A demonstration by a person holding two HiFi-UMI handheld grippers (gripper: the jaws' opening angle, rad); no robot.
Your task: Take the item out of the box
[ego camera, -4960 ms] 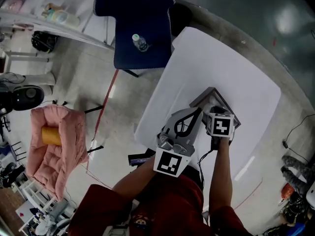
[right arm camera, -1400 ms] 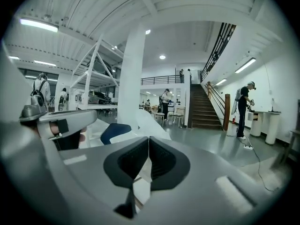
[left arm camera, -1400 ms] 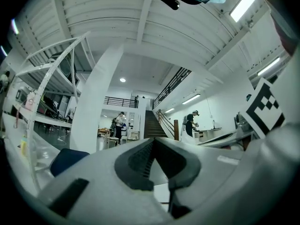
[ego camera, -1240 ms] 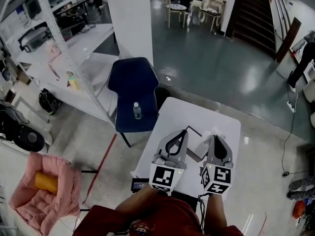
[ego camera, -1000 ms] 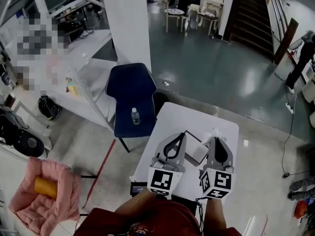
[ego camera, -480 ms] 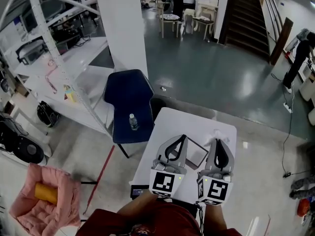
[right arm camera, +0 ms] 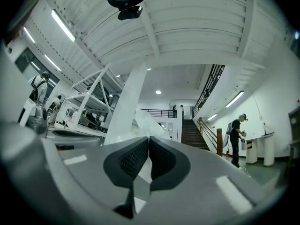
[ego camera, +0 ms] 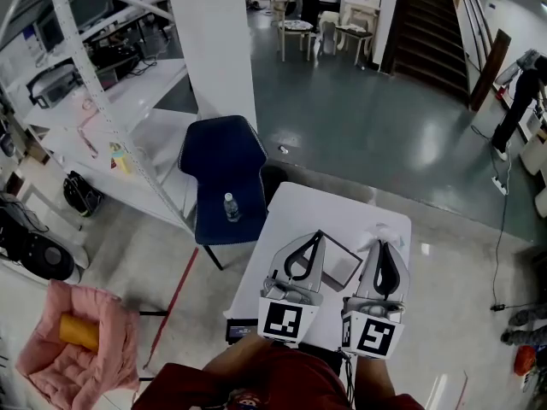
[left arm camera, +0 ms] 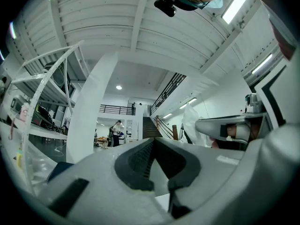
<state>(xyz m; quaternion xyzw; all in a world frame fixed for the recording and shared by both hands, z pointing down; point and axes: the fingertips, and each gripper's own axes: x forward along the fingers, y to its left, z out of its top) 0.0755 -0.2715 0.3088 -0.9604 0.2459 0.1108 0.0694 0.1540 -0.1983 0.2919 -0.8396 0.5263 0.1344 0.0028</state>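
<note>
On the white table point(ego camera: 342, 205) lies a flat grey box point(ego camera: 342, 268) with a dark rim, between my two grippers. My left gripper point(ego camera: 320, 234) is shut, its tips pinching the box's far corner flap. In the left gripper view the jaws point(left arm camera: 152, 142) meet on a thin pale sheet. My right gripper point(ego camera: 382, 243) is shut on a crumpled white plastic bag point(ego camera: 379, 230), which is held up off the box. That bag point(right arm camera: 143, 123) sticks up past the closed jaws point(right arm camera: 149, 138), and the bag point(left arm camera: 190, 123) also shows in the left gripper view.
A dark blue chair point(ego camera: 224, 171) with a small water bottle point(ego camera: 229, 207) on its seat stands at the table's far left corner. A white pillar point(ego camera: 214, 49) and metal shelving point(ego camera: 94, 101) rise behind it. A pink cushioned seat point(ego camera: 73, 340) stands on the floor at the left.
Five seconds ago both grippers were low over the box. Over the last second the right gripper has risen a little with the white bag, while the left stays at the box corner.
</note>
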